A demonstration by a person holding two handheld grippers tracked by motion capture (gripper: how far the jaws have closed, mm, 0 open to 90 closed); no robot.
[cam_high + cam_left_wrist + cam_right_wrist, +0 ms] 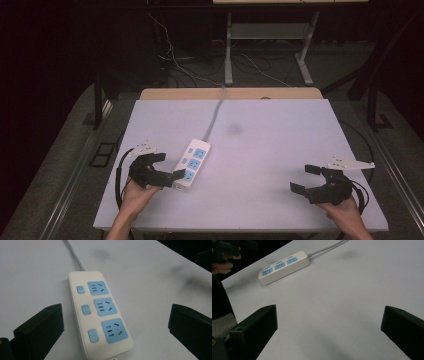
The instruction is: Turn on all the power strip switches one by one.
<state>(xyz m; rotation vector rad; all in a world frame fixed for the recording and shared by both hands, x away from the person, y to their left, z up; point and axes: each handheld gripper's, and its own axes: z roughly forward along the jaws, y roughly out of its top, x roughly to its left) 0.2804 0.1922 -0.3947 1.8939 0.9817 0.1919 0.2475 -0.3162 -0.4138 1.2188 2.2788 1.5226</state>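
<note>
At the near edge of the pale grey-white bench [280,150], the left gripper [167,167] sits low toward the near left corner with its black fingers [40,327] spread wide and nothing between them. They frame the near end of the white plastic power strip with three blue sockets and three blue rocker switches [193,163], which suggests the hand is lined up to close on the strip's end or to reach a switch. In the high view one fingertip lies just beside the strip's near end; whether it touches cannot be told.

The right gripper [306,178] rests near the near right corner, well apart from the strip, its fingers [254,325] also wide and empty, seemingly parked out of the way.

The strip lies flat on the left half of the bench, angled toward the far edge, small red lights glowing by its switches. Its grey cable [214,116] runs over the far edge, so any pull has limited slack.
</note>
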